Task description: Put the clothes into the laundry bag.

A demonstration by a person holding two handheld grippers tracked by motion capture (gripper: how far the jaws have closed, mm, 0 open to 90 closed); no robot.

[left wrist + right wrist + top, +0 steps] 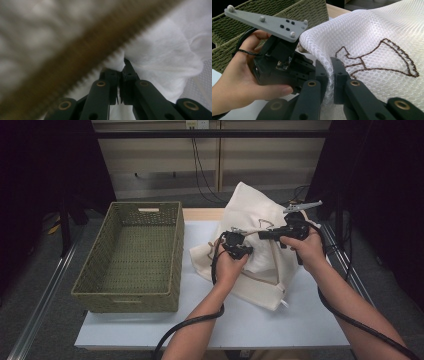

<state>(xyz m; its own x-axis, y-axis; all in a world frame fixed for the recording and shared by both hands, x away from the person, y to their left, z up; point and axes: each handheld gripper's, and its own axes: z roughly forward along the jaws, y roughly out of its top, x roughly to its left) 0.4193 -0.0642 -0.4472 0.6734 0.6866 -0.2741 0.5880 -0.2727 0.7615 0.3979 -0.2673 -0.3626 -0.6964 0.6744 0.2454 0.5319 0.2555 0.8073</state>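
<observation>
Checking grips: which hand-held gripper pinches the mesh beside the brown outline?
The right hand-held gripper, shut on the white mesh bag; the left bites plain cloth.

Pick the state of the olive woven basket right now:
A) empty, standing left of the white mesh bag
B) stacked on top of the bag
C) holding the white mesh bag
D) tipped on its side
A: the olive woven basket stands upright with only its bare woven floor showing inside, while the white mesh bag with brown trim lies on the table to its right, pinched by both the left claw and right claw.
</observation>
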